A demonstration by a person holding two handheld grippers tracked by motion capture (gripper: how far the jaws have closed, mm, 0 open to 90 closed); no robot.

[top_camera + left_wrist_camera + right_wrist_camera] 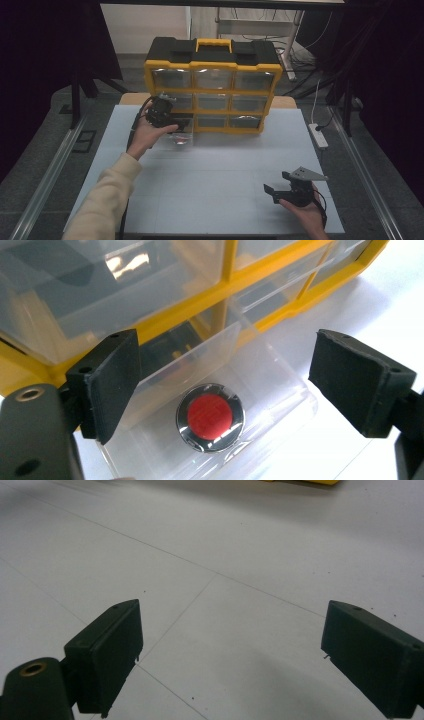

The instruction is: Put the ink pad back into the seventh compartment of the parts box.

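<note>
White counter [215,175] carries my yellow-and-black drawer cabinet [212,85]; its clear plastic drawer [250,385], pulled out, holds the round red-centred cap [210,417]. My left gripper [220,385] hovers released above; nudging could tip that drawer. Right gripper [282,189] idles, jaws apart.

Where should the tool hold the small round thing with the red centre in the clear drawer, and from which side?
Probably by its round rim, from straight above. The round piece lies flat on the floor of the pulled-out clear drawer, whose walls block a level approach. The left tool already hangs open over it, one jaw on each side, so it would lower and close across the rim.
</note>
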